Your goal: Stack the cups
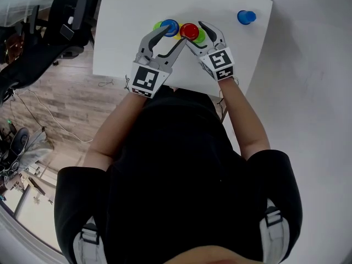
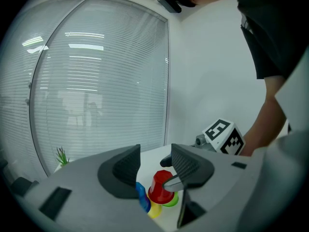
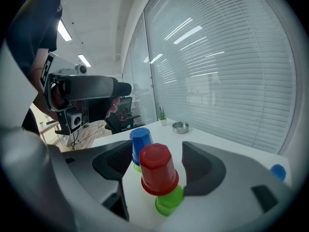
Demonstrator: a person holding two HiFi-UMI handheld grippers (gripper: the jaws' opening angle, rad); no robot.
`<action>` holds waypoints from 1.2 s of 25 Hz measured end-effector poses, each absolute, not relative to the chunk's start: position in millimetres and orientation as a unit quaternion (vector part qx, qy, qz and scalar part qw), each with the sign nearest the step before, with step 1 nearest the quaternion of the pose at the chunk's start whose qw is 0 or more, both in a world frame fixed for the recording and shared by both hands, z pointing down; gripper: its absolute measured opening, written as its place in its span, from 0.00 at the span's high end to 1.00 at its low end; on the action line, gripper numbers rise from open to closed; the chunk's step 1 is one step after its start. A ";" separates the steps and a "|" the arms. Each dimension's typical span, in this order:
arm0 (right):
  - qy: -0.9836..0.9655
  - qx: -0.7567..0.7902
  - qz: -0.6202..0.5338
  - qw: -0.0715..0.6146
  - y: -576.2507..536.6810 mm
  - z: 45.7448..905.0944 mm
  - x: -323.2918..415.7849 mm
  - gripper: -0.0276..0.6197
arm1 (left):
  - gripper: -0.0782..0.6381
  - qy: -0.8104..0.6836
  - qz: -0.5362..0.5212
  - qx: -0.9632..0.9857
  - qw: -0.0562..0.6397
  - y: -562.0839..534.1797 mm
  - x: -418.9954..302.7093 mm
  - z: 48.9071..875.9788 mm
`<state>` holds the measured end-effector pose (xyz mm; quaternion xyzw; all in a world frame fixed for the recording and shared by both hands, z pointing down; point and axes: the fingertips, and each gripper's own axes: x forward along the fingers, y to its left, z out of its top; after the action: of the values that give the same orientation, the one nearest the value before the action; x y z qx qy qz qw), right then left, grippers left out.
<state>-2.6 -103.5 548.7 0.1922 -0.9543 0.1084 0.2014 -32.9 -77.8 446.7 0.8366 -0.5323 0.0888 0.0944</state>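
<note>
Right gripper view shows the right gripper [image 3: 157,153] with jaws apart, pads clear of the red cup [image 3: 157,170] that stands between them on the green cup [image 3: 169,200], on the white table [image 1: 137,15]; the left gripper [image 2: 155,161], jaws also apart and clamping nothing, waits by the blue cup [image 3: 141,144] just beside. The step in hand appears to be the release; draw the jaws straight back along their own line, brushing neither wall, since the red cup looks seated slightly off-centre. Red cup orientation: mouth down, closed base up; long axis near upright, leaning a little toward the blue cup.
</note>
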 end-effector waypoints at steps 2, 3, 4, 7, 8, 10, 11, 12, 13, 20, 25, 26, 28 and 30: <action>-0.958 0.199 0.098 0.183 -107.1 535.6 3.2 0.45 | 0.60 -0.532 0.090 0.837 0.089 -82.7 -33.3 443.4; -0.960 0.204 0.091 0.172 -109.9 527.2 6.7 0.46 | 0.60 -0.531 0.091 0.838 0.085 -85.8 -33.5 441.2; -0.961 0.209 0.085 0.160 -113.0 518.8 10.7 0.46 | 0.60 -0.531 0.092 0.838 0.081 -89.0 -33.6 438.9; -0.961 0.233 0.076 0.128 -123.9 498.9 25.6 0.46 | 0.59 -0.527 0.094 0.842 0.066 -98.7 -33.1 432.5; -0.960 0.243 0.075 0.118 -128.4 493.2 31.1 0.46 | 0.59 -0.523 0.094 0.845 0.060 -102.7 -32.1 430.3; -0.956 0.264 0.074 0.104 -138.6 484.0 42.7 0.46 | 0.57 -0.515 0.091 0.851 0.046 -112.0 -29.2 424.1; -0.954 0.275 0.074 0.099 -144.2 480.9 48.7 0.46 | 0.56 -0.512 0.090 0.854 0.040 -116.6 -28.3 421.1; -0.950 0.286 0.073 0.097 -150.0 479.2 54.8 0.46 | 0.55 -0.509 0.090 0.855 0.037 -120.7 -28.1 419.1; -0.947 0.298 0.073 0.096 -155.9 478.9 61.3 0.45 | 0.54 -0.506 0.091 0.857 0.037 -124.6 -28.1 418.0; -0.910 0.392 0.089 0.104 -197.3 497.0 115.1 0.41 | 0.43 -0.480 0.104 0.869 0.054 -154.3 -20.5 423.8; -0.882 0.450 0.090 0.109 -218.6 506.1 145.6 0.40 | 0.42 -0.460 0.112 0.879 0.060 -172.3 -2.0 423.3; -0.878 0.457 0.091 0.108 -222.4 507.0 150.0 0.40 | 0.42 -0.455 0.112 0.881 0.061 -176.3 3.4 423.2; -0.872 0.469 0.092 0.106 -229.8 508.5 157.5 0.40 | 0.42 -0.445 0.111 0.886 0.061 -184.7 14.7 422.2; -0.866 0.480 0.095 0.104 -236.4 509.7 165.6 0.40 | 0.42 -0.438 0.110 0.890 0.061 -193.0 26.5 420.5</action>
<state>165.6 -236.4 509.7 0.4800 -0.8659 0.0947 0.1044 26.5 -193.0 420.5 0.8901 -0.4382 0.1096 0.0615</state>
